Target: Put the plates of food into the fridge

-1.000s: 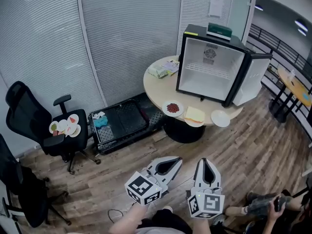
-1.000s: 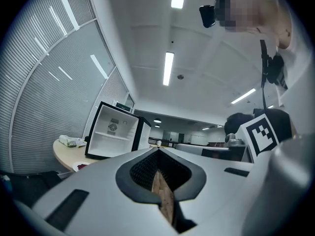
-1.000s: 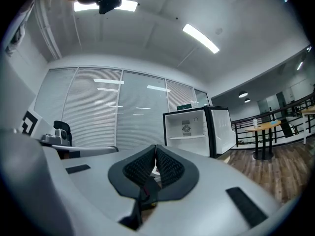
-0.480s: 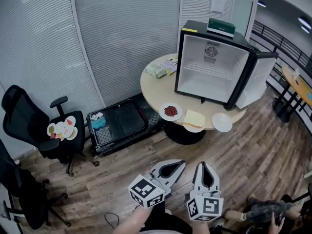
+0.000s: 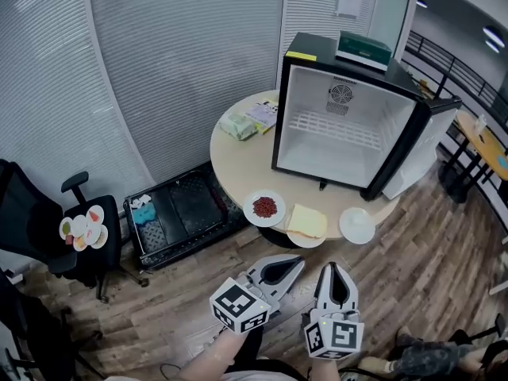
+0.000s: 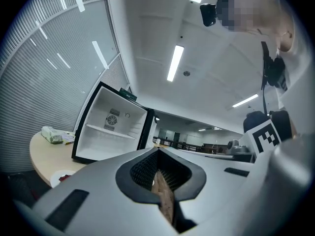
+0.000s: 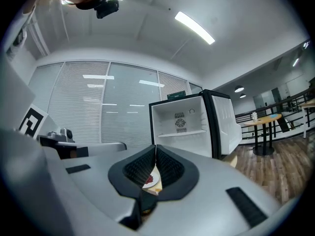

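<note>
Closer now: fridge (image 5: 341,133), round table (image 5: 238,161); chair (image 5: 32,228) shifted toward left edge.

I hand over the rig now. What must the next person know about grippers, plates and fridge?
Left gripper: shut, empty.
Right gripper: shut, empty.
Both held low, short of the round table.
Fridge: door open, inside bare.
Plate of red food, plate with bread and white plate: on the table's near edge.
Done: no plate in the fridge.
Left: move each plate in.

wood floor (image 5: 432,272), blinds (image 5: 182,70), black chair (image 5: 25,217).
</note>
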